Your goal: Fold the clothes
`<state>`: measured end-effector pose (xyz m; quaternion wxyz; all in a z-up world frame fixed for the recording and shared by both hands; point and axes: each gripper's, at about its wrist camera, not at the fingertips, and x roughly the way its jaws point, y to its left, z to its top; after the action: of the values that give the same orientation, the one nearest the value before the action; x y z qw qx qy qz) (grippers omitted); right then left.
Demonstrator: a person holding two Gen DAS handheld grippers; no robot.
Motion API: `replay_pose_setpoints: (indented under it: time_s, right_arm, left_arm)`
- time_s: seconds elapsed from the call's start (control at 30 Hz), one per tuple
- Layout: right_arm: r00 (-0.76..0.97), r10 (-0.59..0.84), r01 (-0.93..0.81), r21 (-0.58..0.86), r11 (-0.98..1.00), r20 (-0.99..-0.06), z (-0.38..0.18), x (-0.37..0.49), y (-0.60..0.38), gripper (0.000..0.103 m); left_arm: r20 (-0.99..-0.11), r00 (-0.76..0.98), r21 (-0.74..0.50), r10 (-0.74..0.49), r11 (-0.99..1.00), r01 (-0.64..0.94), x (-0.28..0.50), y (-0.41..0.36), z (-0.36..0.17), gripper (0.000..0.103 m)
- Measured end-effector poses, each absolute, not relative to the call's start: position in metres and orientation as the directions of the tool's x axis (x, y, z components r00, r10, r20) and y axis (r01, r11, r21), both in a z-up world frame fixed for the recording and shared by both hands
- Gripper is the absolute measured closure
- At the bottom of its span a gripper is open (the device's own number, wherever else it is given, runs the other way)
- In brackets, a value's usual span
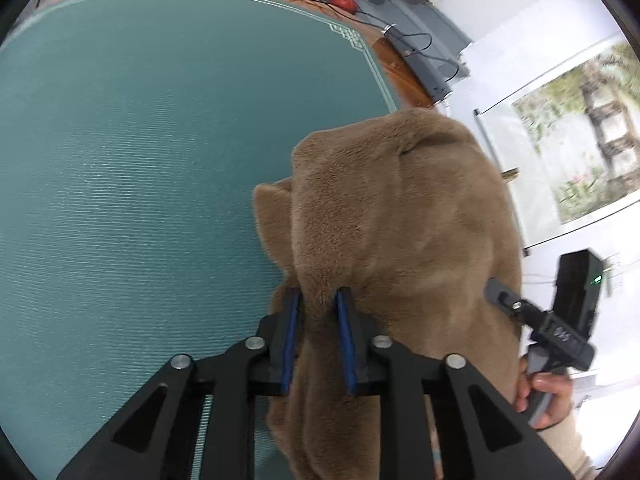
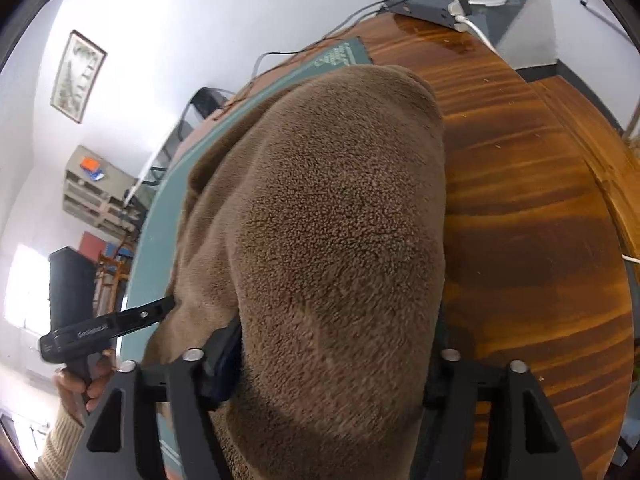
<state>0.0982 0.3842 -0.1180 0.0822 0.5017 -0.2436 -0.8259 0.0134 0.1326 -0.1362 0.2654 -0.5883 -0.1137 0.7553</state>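
- The brown fleece garment (image 1: 384, 216) hangs bunched over the teal table mat (image 1: 140, 160), not yet laid flat.
- The left gripper (image 1: 318, 344) pinches a narrow fold of it.
- The right gripper (image 2: 332, 360) stands wide around a thick wad; whether it presses, I cannot tell.
- By my reckoning the folding is barely begun.

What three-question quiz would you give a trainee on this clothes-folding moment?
1. True or false: the left gripper pinches a fold of the brown fleece garment.
2. What lies under the garment on the left wrist side? A) teal mat B) white sheet C) bare floor
3. Fill in: beyond the mat's edge, the right wrist view shows a polished ____ tabletop.

Key:
1. True; fabric sits bunched between its blue pads.
2. A
3. wooden
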Motion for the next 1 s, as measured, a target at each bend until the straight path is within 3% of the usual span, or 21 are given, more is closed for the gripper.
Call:
replay_pose_setpoints:
  time_s: [0.07,0.2,0.27,0.33,0.4,0.5,0.57,0.63,0.67,0.7,1.0]
  right_arm:
    - [-0.486,-0.347,-0.119,0.454,-0.883,-0.802,-0.115,0.099,0.382,0.022]
    - [-0.519,-0.214,-0.106,0.310,-0.945,-0.828,-0.089,0.098,0.367,0.021]
    - [-0.571,-0.097,-0.097,0.185,-0.978,-0.815,-0.069,0.108,0.355,0.020]
    - [-0.641,-0.024,-0.074,0.093,-0.993,-0.767,-0.046,0.127,0.345,0.020]
    - [-0.685,-0.027,-0.031,0.066,-0.997,-0.728,-0.033,0.145,0.332,0.019]
    - [-0.688,-0.075,0.046,0.060,-0.997,-0.722,-0.038,0.177,0.326,0.019]
    - [-0.635,-0.053,0.050,0.028,-0.998,-0.771,-0.062,0.177,0.316,0.019]
    - [-0.616,-0.028,0.042,0.003,-0.999,-0.787,-0.078,0.174,0.311,0.013]
    - [-0.610,-0.024,0.045,-0.005,-0.999,-0.792,-0.085,0.173,0.311,0.003]
    - [-0.604,-0.019,0.048,-0.012,-0.999,-0.797,-0.092,0.171,0.311,0.000]
    - [-0.590,0.000,0.030,-0.023,-0.999,-0.807,-0.101,0.166,0.310,0.000]
  left_arm:
    - [-0.843,-0.180,-0.450,0.507,-0.848,-0.279,0.014,0.139,-0.134,0.075]
    - [-0.868,-0.213,-0.376,0.449,-0.874,-0.308,0.019,0.144,-0.125,0.074]
    - [-0.874,-0.240,-0.342,0.422,-0.886,-0.312,0.025,0.141,-0.116,0.066]
    - [-0.878,-0.284,-0.297,0.384,-0.905,-0.305,0.035,0.138,-0.104,0.034]
    - [-0.874,-0.334,-0.258,0.352,-0.920,-0.295,0.049,0.133,-0.092,0.023]
    - [-0.856,-0.365,-0.254,0.367,-0.912,-0.321,0.073,0.139,-0.083,0.023]
    - [-0.858,-0.367,-0.232,0.358,-0.910,-0.345,0.086,0.147,-0.086,0.023]
    - [-0.873,-0.355,-0.203,0.333,-0.912,-0.356,0.092,0.151,-0.098,0.023]
    - [-0.882,-0.346,-0.192,0.320,-0.914,-0.357,0.094,0.150,-0.106,0.023]
    - [-0.890,-0.337,-0.181,0.307,-0.916,-0.357,0.096,0.150,-0.114,0.024]
    - [-0.904,-0.325,-0.162,0.278,-0.926,-0.341,0.100,0.132,-0.130,0.016]
